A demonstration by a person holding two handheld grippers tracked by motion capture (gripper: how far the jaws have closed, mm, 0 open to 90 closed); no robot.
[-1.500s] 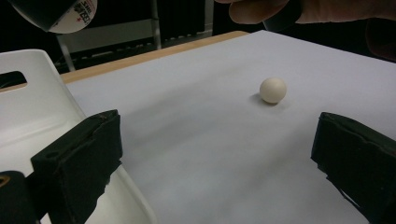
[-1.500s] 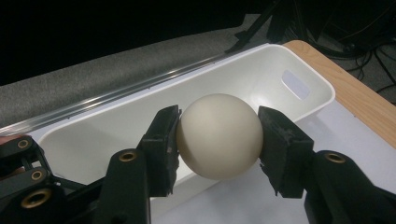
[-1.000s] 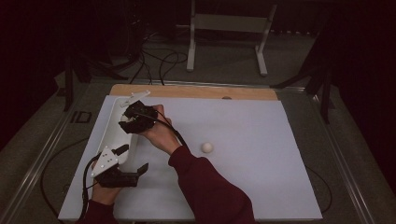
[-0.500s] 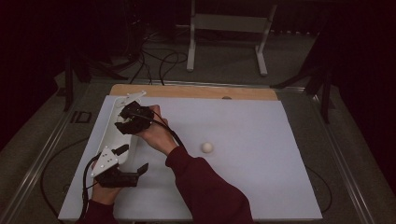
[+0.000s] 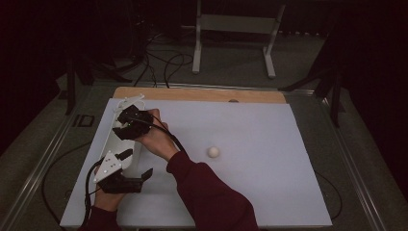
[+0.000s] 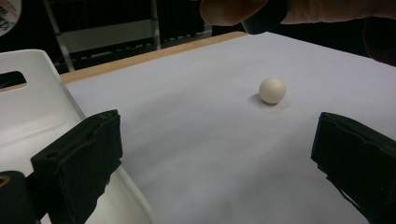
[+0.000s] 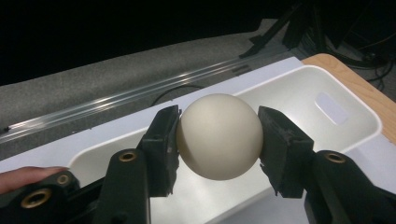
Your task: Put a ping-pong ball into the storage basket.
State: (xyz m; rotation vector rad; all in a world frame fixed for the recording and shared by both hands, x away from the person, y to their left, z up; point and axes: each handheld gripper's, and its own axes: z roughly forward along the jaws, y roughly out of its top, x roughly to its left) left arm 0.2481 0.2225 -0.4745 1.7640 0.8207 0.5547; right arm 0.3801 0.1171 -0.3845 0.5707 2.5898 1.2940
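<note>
At the far left, dark grey carpeted floor (image 5: 38, 144) borders the surface, with a metal rail (image 5: 43, 163) along the edge and black cables lying on it. The white surface (image 5: 269, 183) covers most of the table, and a strip of bare wood (image 5: 202, 94) shows along its far edge.

Near the surface's left edge lies a long white tray (image 5: 126, 103). The left tool (image 5: 137, 166) rests low beside the tray's near end, its jaws spread wide and holding nothing. In the left gripper view the tray's wall (image 6: 42, 93) stands just behind one jaw.

The right tool (image 5: 126, 126) hangs over the tray's far half, the maroon sleeve (image 5: 211, 197) reaching across from the bottom. Its jaws are clamped on a cream ball (image 7: 219, 135), held above the tray's hollow (image 7: 299, 93) in the right gripper view.

Farther right, a second cream ball (image 5: 213, 152) sits alone on the open surface, well apart from the tray; it also shows in the left gripper view (image 6: 272, 90).

Beyond the surface, the room is dark: a grey metal stand (image 5: 235, 29) on the floor and more cables.
</note>
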